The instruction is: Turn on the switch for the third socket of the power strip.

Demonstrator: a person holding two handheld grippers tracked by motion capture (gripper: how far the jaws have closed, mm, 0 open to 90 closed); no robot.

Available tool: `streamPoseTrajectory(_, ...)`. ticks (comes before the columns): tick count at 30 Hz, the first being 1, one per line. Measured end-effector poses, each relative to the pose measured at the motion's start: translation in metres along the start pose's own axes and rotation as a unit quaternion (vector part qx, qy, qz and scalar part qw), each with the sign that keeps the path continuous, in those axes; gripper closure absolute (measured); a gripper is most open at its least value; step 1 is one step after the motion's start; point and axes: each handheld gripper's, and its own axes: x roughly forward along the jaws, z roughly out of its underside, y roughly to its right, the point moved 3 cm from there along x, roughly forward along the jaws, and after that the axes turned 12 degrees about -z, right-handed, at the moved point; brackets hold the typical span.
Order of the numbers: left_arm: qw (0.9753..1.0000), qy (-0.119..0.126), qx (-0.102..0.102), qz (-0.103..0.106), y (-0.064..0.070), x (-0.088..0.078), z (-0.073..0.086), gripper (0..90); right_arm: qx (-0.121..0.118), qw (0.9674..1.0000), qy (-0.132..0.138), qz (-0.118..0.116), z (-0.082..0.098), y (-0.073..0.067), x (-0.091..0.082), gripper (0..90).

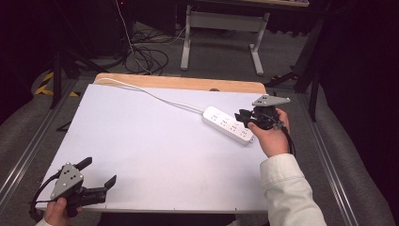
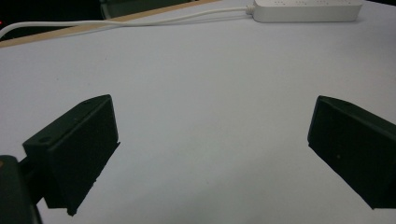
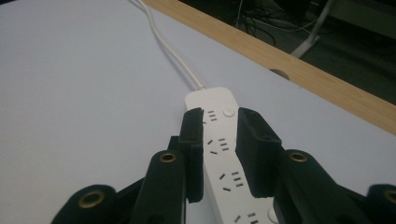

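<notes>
Item 1: my left claw (image 1: 99,174), near the bench's (image 1: 155,146) front left corner, jaws spread wide, nothing between them.

Item 2: white cord (image 1: 155,96), running from the far left corner to the strip.

Item 3: power strip (image 1: 228,125), flat near the far right edge. My right claw (image 3: 219,140) straddles it, jaws against both long sides, pinching it.

Risk: I judge the grip off-centre; lifted, the strip may pivot, and cord drag could pull it free.

Power strip (image 3: 219,154) looks like smooth, slightly glossy white plastic, same for its cable (image 3: 170,51). Table's (image 1: 141,141) matt white sheet, bare wood edge (image 1: 188,84). Gripper jaws: matt black plastic.
</notes>
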Motion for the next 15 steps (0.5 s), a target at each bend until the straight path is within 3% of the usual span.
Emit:
streamPoseTrajectory(10, 1.0, 0.0, -0.003, 0.003, 0.0, 0.001, 0.0, 2.2, 0.004, 0.9997, -0.02, 0.015, 0.0, 0.02, 0.012, 84.8)
streamPoseTrajectory(11, 1.0, -0.001, -0.003, 0.003, 0.0, 0.001, 0.0, 2.2, 0.009, 0.9995, -0.024, 0.016, 0.001, 0.023, 0.015, 90.0)
streamPoseTrajectory(15, 1.0, -0.001, -0.003, 0.003, 0.0, 0.001, 0.0, 2.2, 0.024, 0.9986, -0.037, 0.03, 0.003, 0.028, 0.02, 90.0)
